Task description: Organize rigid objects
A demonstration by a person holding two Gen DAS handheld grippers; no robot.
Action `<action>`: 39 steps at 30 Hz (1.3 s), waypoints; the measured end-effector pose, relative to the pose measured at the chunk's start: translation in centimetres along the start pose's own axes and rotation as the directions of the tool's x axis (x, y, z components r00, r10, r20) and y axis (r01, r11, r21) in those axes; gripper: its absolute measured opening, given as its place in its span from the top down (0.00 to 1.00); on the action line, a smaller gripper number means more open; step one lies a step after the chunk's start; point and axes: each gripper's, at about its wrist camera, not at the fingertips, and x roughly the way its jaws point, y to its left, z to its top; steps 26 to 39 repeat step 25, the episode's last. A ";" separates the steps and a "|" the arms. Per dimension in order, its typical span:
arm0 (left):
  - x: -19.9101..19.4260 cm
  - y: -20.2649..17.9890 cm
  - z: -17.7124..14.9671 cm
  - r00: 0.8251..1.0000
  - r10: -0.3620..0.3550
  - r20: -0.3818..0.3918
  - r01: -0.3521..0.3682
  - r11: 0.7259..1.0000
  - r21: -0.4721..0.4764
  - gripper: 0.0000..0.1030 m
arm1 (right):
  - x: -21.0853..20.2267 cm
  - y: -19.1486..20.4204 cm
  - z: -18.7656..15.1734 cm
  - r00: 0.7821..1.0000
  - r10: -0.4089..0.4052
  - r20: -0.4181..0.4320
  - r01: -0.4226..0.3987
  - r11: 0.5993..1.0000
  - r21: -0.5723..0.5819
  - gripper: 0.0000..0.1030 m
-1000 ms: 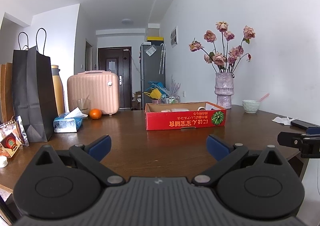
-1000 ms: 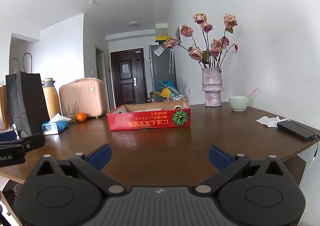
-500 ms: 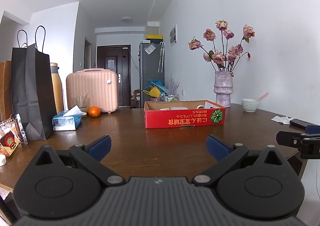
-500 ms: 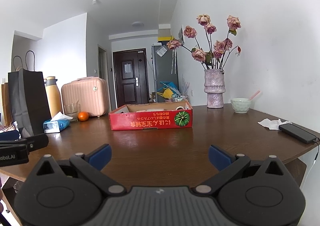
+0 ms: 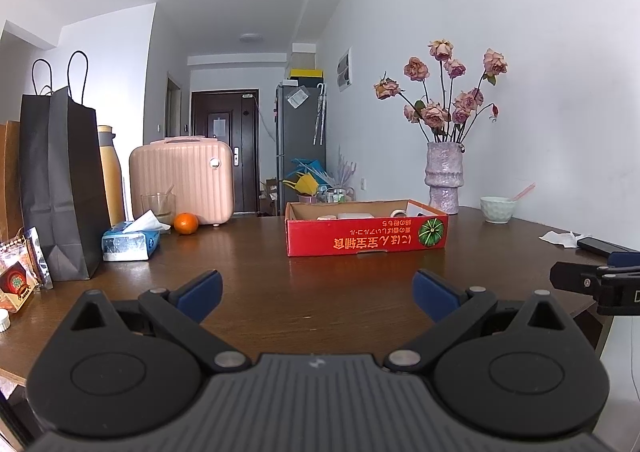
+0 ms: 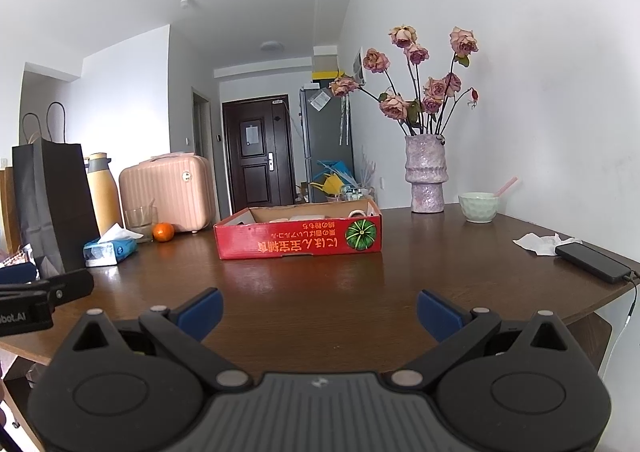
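A red cardboard box (image 5: 366, 238) with a few small items inside stands in the middle of the brown table (image 5: 280, 292); it also shows in the right wrist view (image 6: 298, 239). My left gripper (image 5: 318, 292) is open and empty, above the near table edge, well short of the box. My right gripper (image 6: 319, 310) is open and empty too, also near the front edge. Each gripper's side shows in the other's view: the right one (image 5: 596, 284) and the left one (image 6: 36, 298).
At the left stand a black paper bag (image 5: 60, 187), a tissue pack (image 5: 128, 242), an orange (image 5: 186, 223), a glass (image 5: 158, 207), a pink case (image 5: 182, 179). A flower vase (image 6: 426, 175), a green bowl (image 6: 479, 206), a tissue (image 6: 540, 242) and a phone (image 6: 592, 262) are at the right.
Both views have shifted slightly; the box and table items sit a little lower and farther. Both grippers stay open and empty.
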 end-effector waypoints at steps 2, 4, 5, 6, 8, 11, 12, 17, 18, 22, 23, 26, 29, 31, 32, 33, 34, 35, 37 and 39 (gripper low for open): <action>0.0 0.0 0.0 1.000 0.000 0.002 0.000 1.000 0.001 0.00 | 0.0 0.0 0.0 1.000 0.001 0.001 -0.001 1.000 0.000 0.00; 0.0 0.0 0.0 1.000 -0.001 0.000 0.001 1.000 0.001 0.00 | 0.0 0.0 0.0 1.000 0.001 0.002 -0.001 1.000 0.000 0.00; -0.1 0.0 -0.1 1.000 -0.001 -0.002 0.001 1.000 0.001 0.00 | 0.0 0.0 0.0 1.000 0.001 0.001 -0.001 1.000 0.000 0.00; 0.0 0.1 -0.1 1.000 -0.002 -0.006 0.002 1.000 -0.001 0.00 | 0.1 0.0 0.0 1.000 0.001 0.000 -0.001 1.000 0.001 0.00; 0.0 0.1 0.0 1.000 -0.006 -0.007 0.006 1.000 -0.002 0.00 | 0.1 -0.1 0.1 1.000 0.000 -0.001 0.000 1.000 0.003 0.00; -0.1 0.0 0.0 1.000 -0.007 0.000 0.007 1.000 0.002 0.00 | 0.2 -0.2 0.1 1.000 0.000 -0.002 0.000 1.000 0.004 0.00; -0.1 0.0 0.0 1.000 -0.008 0.000 0.008 1.000 0.003 0.00 | 0.2 -0.2 0.1 1.000 0.000 -0.004 0.000 1.000 0.005 0.00; 0.0 -0.1 0.0 1.000 -0.003 -0.003 0.003 1.000 0.007 0.00 | 0.2 -0.2 0.1 1.000 0.000 -0.004 0.000 1.000 0.006 0.00; 0.0 -0.1 0.0 1.000 -0.002 -0.004 0.002 1.000 0.007 0.00 | 0.2 -0.2 0.1 1.000 0.001 -0.004 -0.001 1.000 0.006 0.00; 0.0 -0.1 0.0 1.000 -0.001 -0.005 0.001 1.000 0.004 0.00 | 0.3 -0.4 0.1 1.000 0.000 -0.008 0.000 1.000 0.008 0.00; 0.0 -0.1 -0.1 1.000 0.000 -0.005 0.000 1.000 0.002 0.00 | 0.4 -0.4 0.1 1.000 -0.001 -0.010 0.001 1.000 0.009 0.00; 0.0 -0.1 -0.1 1.000 0.000 -0.004 0.000 1.000 0.003 0.00 | 0.4 -0.4 0.0 1.000 -0.002 -0.011 0.003 1.000 0.011 0.00; 0.0 -0.1 -0.1 1.000 0.000 -0.004 0.000 1.000 0.003 0.00 | 0.4 -0.4 0.0 1.000 -0.002 -0.011 0.003 1.000 0.011 0.00; 0.0 -0.1 -0.1 1.000 0.000 -0.004 0.000 1.000 0.003 0.00 | 0.4 -0.4 0.0 1.000 -0.002 -0.011 0.003 1.000 0.011 0.00; 0.0 -0.1 -0.1 1.000 0.000 -0.004 0.000 1.000 0.003 0.00 | 0.4 -0.4 0.0 1.000 -0.002 -0.011 0.003 1.000 0.011 0.00; 0.0 -0.1 -0.1 1.000 0.000 -0.004 0.000 1.000 0.003 0.00 | 0.4 -0.4 0.0 1.000 -0.002 -0.011 0.003 1.000 0.011 0.00; 0.0 -0.1 -0.1 1.000 0.000 -0.004 0.000 1.000 0.003 0.00 | 0.4 -0.4 0.0 1.000 -0.002 -0.011 0.003 1.000 0.011 0.00; 0.0 -0.1 -0.1 1.000 0.000 -0.004 0.000 1.000 0.003 0.00 | 0.4 -0.4 0.0 1.000 -0.002 -0.011 0.003 1.000 0.011 0.00; 0.0 -0.1 -0.1 1.000 0.000 -0.004 0.000 1.000 0.003 0.00 | 0.4 -0.4 0.0 1.000 -0.002 -0.011 0.003 1.000 0.011 0.00; 0.0 -0.1 -0.1 1.000 0.000 -0.004 0.000 1.000 0.003 0.00 | 0.4 -0.4 0.0 1.000 -0.002 -0.011 0.003 1.000 0.011 0.00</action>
